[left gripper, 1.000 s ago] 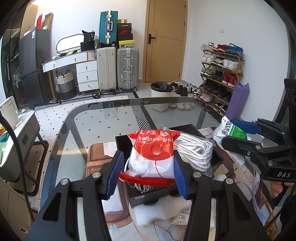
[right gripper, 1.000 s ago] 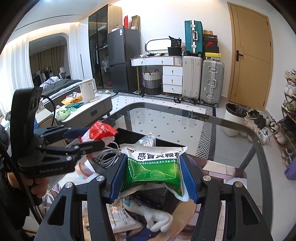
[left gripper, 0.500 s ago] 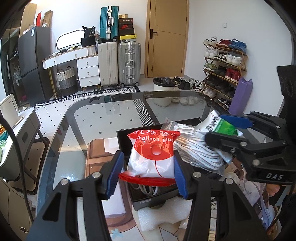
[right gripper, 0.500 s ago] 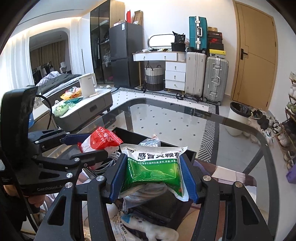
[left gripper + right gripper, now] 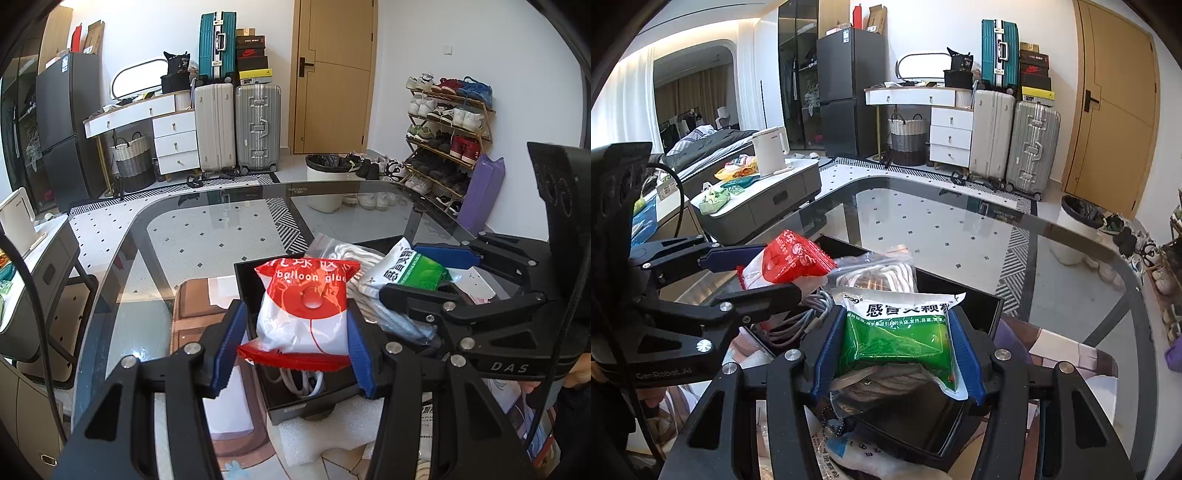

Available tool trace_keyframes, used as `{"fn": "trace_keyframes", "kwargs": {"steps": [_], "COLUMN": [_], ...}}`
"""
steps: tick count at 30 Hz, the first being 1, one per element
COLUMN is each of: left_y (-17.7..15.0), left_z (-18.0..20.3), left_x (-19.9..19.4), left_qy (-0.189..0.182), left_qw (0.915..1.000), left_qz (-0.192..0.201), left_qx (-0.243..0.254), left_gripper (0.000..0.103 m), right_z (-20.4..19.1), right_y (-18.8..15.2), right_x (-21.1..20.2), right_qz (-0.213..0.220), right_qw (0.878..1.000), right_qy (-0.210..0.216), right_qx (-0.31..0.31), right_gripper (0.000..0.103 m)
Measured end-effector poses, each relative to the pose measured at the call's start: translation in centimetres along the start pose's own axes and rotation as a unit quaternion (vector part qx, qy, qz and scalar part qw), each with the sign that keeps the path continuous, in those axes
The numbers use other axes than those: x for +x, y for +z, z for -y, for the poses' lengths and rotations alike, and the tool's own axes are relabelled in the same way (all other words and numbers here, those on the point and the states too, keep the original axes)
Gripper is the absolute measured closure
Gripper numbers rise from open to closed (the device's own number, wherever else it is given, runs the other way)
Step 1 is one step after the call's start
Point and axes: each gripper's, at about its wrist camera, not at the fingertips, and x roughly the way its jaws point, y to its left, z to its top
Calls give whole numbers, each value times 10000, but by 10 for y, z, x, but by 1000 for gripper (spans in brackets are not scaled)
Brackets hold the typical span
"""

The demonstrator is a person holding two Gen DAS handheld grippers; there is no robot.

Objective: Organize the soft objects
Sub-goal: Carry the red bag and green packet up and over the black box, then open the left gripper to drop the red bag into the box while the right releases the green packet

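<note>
My left gripper [image 5: 295, 332] is shut on a red and white balloon glue bag [image 5: 304, 314] and holds it above a black box [image 5: 295, 400] on the glass table. My right gripper [image 5: 897, 343] is shut on a green and white medicine packet [image 5: 897, 336] and holds it over the same box [image 5: 975, 310]. Each gripper shows in the other's view, the right one [image 5: 417, 273] to the right, the left one [image 5: 753, 273] to the left. A clear bag of white rope [image 5: 365, 291] and grey cable [image 5: 798, 325] lie in the box.
White foam [image 5: 332, 428] and more packets [image 5: 857, 454] lie on the mat in front of the box. The glass table [image 5: 221, 229] stretches beyond it. Suitcases, a dresser, a shoe rack and a bin stand farther off in the room.
The right gripper has carried the green packet leftward, closer to the left gripper and over the box. The left gripper has kept hold of the balloon glue bag and has lifted slightly.
</note>
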Motion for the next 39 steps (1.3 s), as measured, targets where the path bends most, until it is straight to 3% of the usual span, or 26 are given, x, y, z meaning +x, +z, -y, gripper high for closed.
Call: {"fn": "trace_keyframes", "kwargs": {"steps": [4, 22, 26, 30, 39], "left_y": [0, 4, 5, 6, 2], "left_z": [0, 11, 14, 17, 31], "left_x": [1, 11, 14, 16, 19], "left_qy": [-7, -66, -89, -108, -128], "left_qw": [10000, 9999, 9997, 9996, 9991], "left_qz": [-8, -35, -61, -77, -178], "left_qx": [6, 156, 199, 232, 374], "left_gripper": [51, 51, 51, 51, 50], "right_z": [-1, 1, 2, 1, 14], "right_y": [-4, -7, -10, -13, -27], "right_x": [17, 26, 21, 8, -21], "right_qz": [-203, -106, -32, 89, 195], "right_qw": [9998, 9998, 9997, 9994, 9988], "right_qy": [-3, -12, -94, -178, -443], "right_qx": [-46, -189, -229, -291, -54], "right_gripper": [47, 46, 38, 18, 14]}}
